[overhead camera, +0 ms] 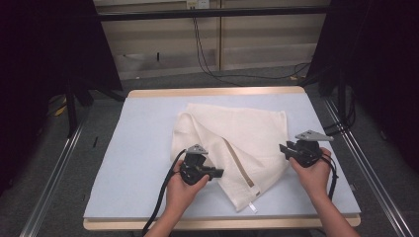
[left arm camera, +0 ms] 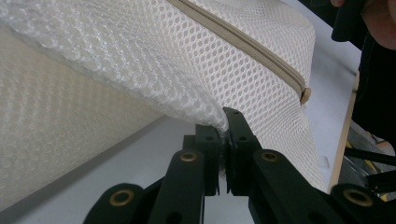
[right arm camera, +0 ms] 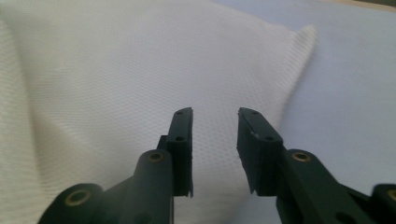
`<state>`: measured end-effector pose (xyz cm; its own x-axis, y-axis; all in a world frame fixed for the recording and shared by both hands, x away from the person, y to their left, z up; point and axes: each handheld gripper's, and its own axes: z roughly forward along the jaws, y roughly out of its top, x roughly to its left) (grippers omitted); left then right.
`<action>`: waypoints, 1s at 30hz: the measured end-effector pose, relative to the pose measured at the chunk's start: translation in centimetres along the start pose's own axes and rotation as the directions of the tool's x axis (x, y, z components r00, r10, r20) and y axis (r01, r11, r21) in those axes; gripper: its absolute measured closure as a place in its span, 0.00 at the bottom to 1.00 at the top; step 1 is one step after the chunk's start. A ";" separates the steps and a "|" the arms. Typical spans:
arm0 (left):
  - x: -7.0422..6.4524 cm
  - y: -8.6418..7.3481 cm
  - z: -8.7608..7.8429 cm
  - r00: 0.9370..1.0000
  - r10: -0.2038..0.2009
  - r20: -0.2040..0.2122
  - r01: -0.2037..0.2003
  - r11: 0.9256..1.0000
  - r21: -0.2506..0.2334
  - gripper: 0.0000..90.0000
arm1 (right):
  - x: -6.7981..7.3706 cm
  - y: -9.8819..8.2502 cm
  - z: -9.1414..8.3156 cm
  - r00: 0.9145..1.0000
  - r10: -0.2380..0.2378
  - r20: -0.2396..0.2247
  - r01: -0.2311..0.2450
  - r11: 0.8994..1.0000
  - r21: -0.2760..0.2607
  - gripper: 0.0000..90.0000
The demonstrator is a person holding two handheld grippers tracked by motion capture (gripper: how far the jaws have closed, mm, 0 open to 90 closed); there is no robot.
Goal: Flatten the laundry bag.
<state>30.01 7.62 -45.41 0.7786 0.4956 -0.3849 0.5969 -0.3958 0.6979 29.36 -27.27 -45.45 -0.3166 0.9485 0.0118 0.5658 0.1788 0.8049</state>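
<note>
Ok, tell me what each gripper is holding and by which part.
The left gripper pinches the white mesh bag at a folded edge near its zipper. The right gripper is open, holding nothing.

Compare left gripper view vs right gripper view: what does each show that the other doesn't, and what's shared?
Left gripper view: the left gripper shut on an edge of the cream mesh laundry bag, the bag's beige zipper strip and its end, plus the other hand.
Right gripper view: the right gripper open, nothing between its jaws, pointing at a rounded bag corner.
Both: the mesh bag on the pale blue-grey mat.
</note>
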 end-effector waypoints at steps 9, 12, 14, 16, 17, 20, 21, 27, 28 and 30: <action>-0.1 -0.3 0.0 1.000 0.002 -0.008 -0.002 1.000 0.000 0.93 | 5.6 1.5 1.2 0.969 0.007 -0.246 -0.010 1.000 -0.009 0.67; 0.0 -0.3 -0.2 1.000 -0.004 -0.009 0.004 1.000 -0.004 0.91 | 6.5 1.7 1.4 0.961 0.003 -0.275 -0.006 1.000 -0.010 0.67; 0.3 -0.2 -0.5 0.999 -0.008 -0.032 0.007 1.000 -0.010 0.78 | 7.4 1.5 1.7 0.952 -0.017 -0.306 0.020 1.000 0.006 0.70; 0.4 -0.2 -0.7 0.999 -0.017 -0.044 0.017 1.000 -0.014 0.69 | 7.6 1.2 1.7 0.947 -0.032 -0.319 0.034 0.999 0.003 0.72; 0.8 0.0 -0.9 0.998 -0.038 -0.054 0.037 0.999 -0.018 0.69 | 7.6 1.2 1.7 0.947 -0.032 -0.319 0.034 0.999 0.003 0.72; 2.5 0.7 -1.9 0.992 -0.116 -0.040 0.113 0.991 -0.077 0.56 | 7.7 0.8 1.7 0.945 -0.048 -0.325 0.054 0.999 0.010 0.73; 2.7 0.8 -2.0 0.991 -0.131 -0.033 0.128 0.988 -0.085 0.56 | 7.7 0.6 1.7 0.944 -0.047 -0.327 0.053 0.999 0.008 0.74; 4.9 2.6 -2.2 0.978 -0.183 -0.100 0.169 0.976 -0.136 0.52 | 8.1 0.2 1.5 0.939 -0.075 -0.335 0.085 0.996 0.014 0.75; 4.9 2.6 -2.2 0.978 -0.183 -0.100 0.169 0.976 -0.136 0.54 | 8.2 0.2 1.5 0.938 -0.080 -0.338 0.090 0.996 0.013 0.76; 5.5 2.8 -2.1 0.976 -0.201 -0.087 0.184 0.967 -0.176 0.61 | 8.3 0.2 1.4 0.936 -0.089 -0.340 0.099 0.995 0.012 0.75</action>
<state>35.55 10.86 -44.24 0.6229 0.6301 -0.4636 0.6862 -0.1554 0.7107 27.91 -18.98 -46.07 -0.6059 0.7829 0.1411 0.5409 0.2754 0.7947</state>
